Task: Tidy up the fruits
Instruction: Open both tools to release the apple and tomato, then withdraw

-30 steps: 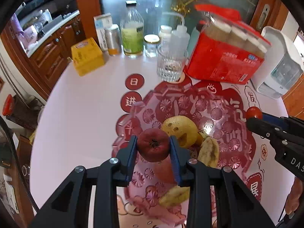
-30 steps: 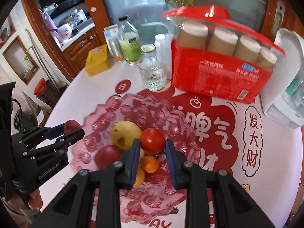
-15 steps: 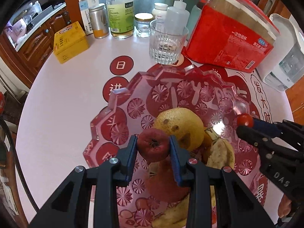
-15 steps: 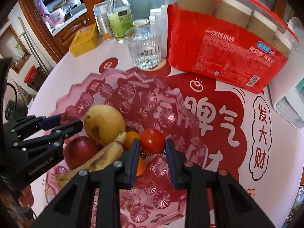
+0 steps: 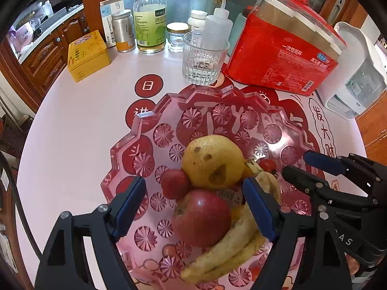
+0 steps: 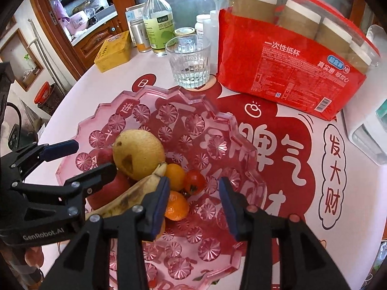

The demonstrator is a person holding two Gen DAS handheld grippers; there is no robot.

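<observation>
A pink cut-glass fruit tray [image 5: 145, 120] [image 6: 232, 125] holds a yellow pear [image 5: 212, 162] [image 6: 139, 153], a large red apple [image 5: 202, 217], a small dark-red fruit [image 5: 174, 183], bananas [image 5: 232, 249] [image 6: 130, 198], oranges [image 6: 176, 205] and a small tomato [image 6: 194, 181] [image 5: 267, 164]. My left gripper [image 5: 193, 203] is open and empty, just above the apple and small red fruit. My right gripper [image 6: 193, 200] is open and empty, with the tomato lying just beyond its fingers.
Behind the tray stand a ribbed drinking glass [image 5: 204, 58] [image 6: 189, 64], a red pack of paper cups [image 5: 283, 50] [image 6: 290, 67], a vinegar bottle [image 5: 150, 17], jars, a squeeze bottle and a yellow tin [image 5: 87, 55]. A white appliance [image 5: 355, 72] sits at the right edge.
Both grippers have opened. The left let go of the small dark-red fruit beside the pear; the right let go of the tomato by the oranges. Both moved lower over the tray.
</observation>
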